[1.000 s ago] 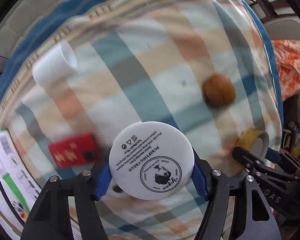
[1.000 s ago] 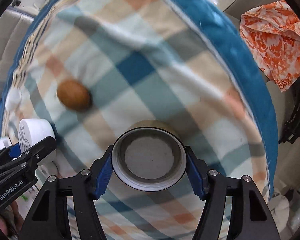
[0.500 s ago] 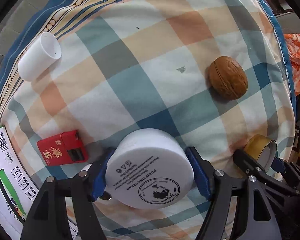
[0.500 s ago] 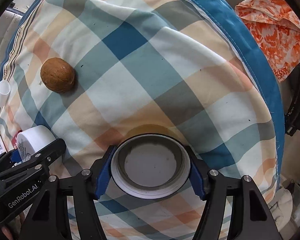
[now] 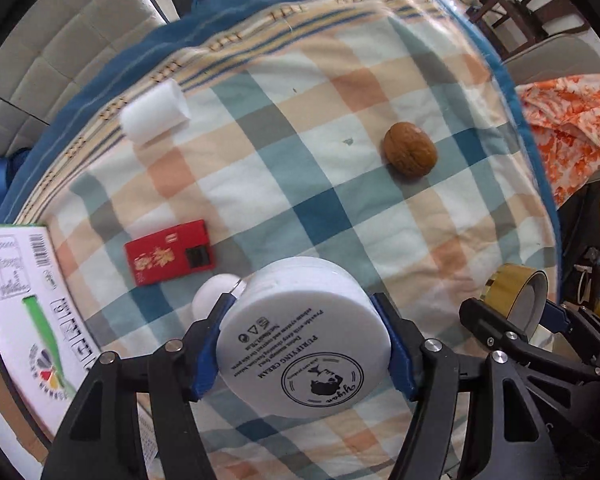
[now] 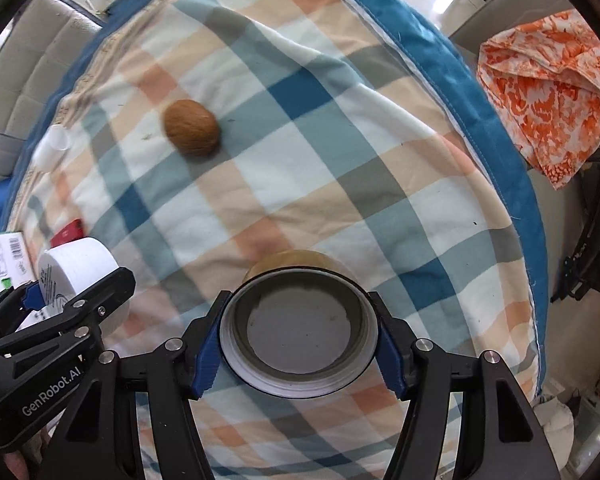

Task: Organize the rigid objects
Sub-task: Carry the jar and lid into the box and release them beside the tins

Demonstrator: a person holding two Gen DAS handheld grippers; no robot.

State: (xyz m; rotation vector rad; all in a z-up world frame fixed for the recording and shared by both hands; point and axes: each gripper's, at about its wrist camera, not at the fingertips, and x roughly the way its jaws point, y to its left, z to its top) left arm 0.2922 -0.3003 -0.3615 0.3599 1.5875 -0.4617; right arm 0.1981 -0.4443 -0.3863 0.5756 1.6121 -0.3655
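Note:
My left gripper (image 5: 304, 344) is shut on a white cream jar (image 5: 300, 344), held bottom toward the camera above the checked cloth. My right gripper (image 6: 298, 320) is shut on a roll of yellow-brown tape (image 6: 300, 320), seen through its core. In the left wrist view the tape (image 5: 516, 292) and right gripper show at the right edge. In the right wrist view the jar (image 6: 76, 276) and left gripper show at the lower left. A walnut (image 5: 410, 149) lies on the cloth ahead; it also shows in the right wrist view (image 6: 191, 127).
A white cup (image 5: 156, 114) lies on its side at the far left. A red card (image 5: 168, 252) and a small white ball (image 5: 214, 294) lie near the jar. A printed box (image 5: 24, 300) is at the left. An orange patterned cloth (image 6: 548, 80) lies beyond the right edge.
Both grippers have pulled back and lifted a little, each still holding its object. The walnut and cup now sit farther off in view. The white ball beside the jar has come into sight.

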